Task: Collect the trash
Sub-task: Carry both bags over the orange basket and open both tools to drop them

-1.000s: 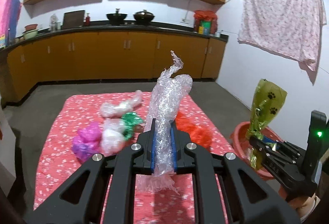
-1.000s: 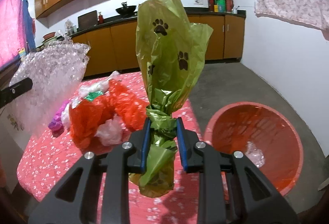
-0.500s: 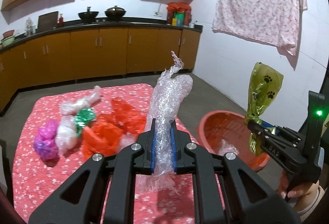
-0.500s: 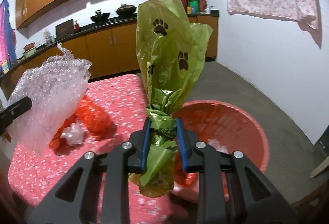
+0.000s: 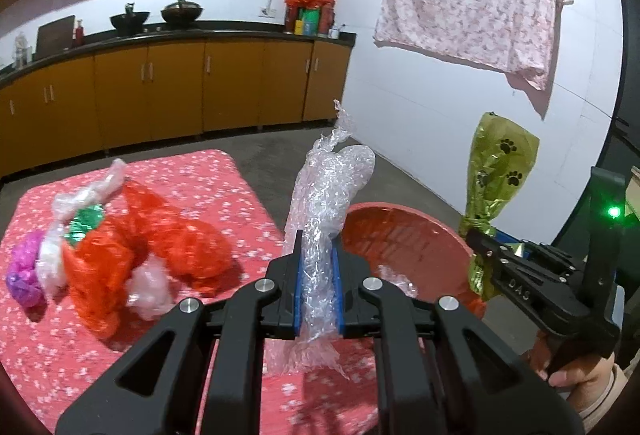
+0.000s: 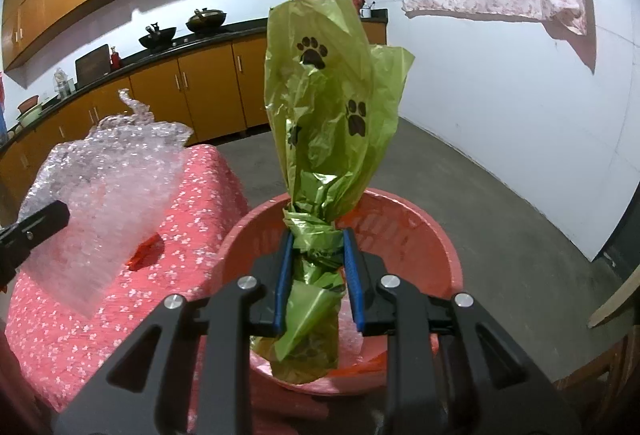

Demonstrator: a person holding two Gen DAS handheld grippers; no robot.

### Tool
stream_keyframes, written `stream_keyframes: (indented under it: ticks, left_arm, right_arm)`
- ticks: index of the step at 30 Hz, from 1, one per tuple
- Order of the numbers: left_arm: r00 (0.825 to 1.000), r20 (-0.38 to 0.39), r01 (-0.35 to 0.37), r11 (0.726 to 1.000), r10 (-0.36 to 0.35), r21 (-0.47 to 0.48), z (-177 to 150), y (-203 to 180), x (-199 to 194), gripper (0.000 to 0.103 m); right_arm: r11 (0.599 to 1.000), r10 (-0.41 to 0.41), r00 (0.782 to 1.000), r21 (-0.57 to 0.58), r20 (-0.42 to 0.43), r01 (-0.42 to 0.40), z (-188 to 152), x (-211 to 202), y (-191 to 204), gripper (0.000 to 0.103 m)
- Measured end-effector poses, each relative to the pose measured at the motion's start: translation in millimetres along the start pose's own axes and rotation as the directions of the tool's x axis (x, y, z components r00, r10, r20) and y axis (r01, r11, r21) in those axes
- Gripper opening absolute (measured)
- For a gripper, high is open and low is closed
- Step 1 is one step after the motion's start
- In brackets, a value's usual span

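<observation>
Both hands carry trash, so the step in hand looks like the delivery to the basin and not the picking. The left gripper [image 5: 317, 289] is clamped tight on a crumpled piece of clear bubble wrap [image 5: 326, 203], which stands up between its blue pads with a loose tail hanging below them. The right gripper [image 6: 316, 277] is closed around the knotted neck of a green plastic bag with black paw prints [image 6: 328, 107]; the bag rises above the pads and its lower end hangs below. The red plastic basin [image 6: 404, 231] stands on the floor just beside the corner of the table with the red flowered cloth [image 5: 224, 171]. In the right wrist view the green bag is over the basin's mouth, while in the left wrist view the bubble wrap seems to be near the rim, at the table side; how high each one is above it I cannot tell. The next move, I think, calls for bringing each piece well inside the rim and then letting the jaws part, because such light film may drift aside or stick to a pad. Inside the basin there is a small piece of clear crumpled plastic [image 5: 394, 277], and the rest of the bottom is partly hidden. On the table remain an orange-red plastic bag [image 5: 152, 247], a purple wad [image 5: 24, 271], a green piece [image 5: 84, 227] and some whitish film [image 5: 86, 191].
</observation>
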State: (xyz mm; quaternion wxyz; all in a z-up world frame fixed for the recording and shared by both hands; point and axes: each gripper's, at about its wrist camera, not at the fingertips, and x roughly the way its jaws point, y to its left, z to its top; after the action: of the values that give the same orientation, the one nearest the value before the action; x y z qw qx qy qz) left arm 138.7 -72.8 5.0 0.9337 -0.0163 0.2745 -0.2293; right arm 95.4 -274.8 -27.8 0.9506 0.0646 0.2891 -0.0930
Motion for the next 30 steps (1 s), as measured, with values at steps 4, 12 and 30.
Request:
stream_keyframes:
  ticks: [4,12,30]
  left_arm:
    - [1.0,-0.017,0.026,1.0,-0.026,0.005,0.2,-11.3,13.5,0.012]
    - [0.996,-0.052,0.068,0.998,-0.067,0.014,-1.5,-32.7,41.6,0.011]
    - [0.981,-0.139,0.138,0.99,-0.132,0.031,-8.3,-58.3,98.4,0.012]
  right_arm:
    - [1.0,-0.009,1.0,0.015,-0.009,0.009,-1.4,5.7,-13.0,0.025]
    - [0.999,-0.013,1.0,0.052,-0.028,0.015,-0.4,24.7,-28.3,0.025]
    - [0.995,0.037,0.998,0.095,-0.056,-0.031,3.2,59.6,-46.7,0.029]
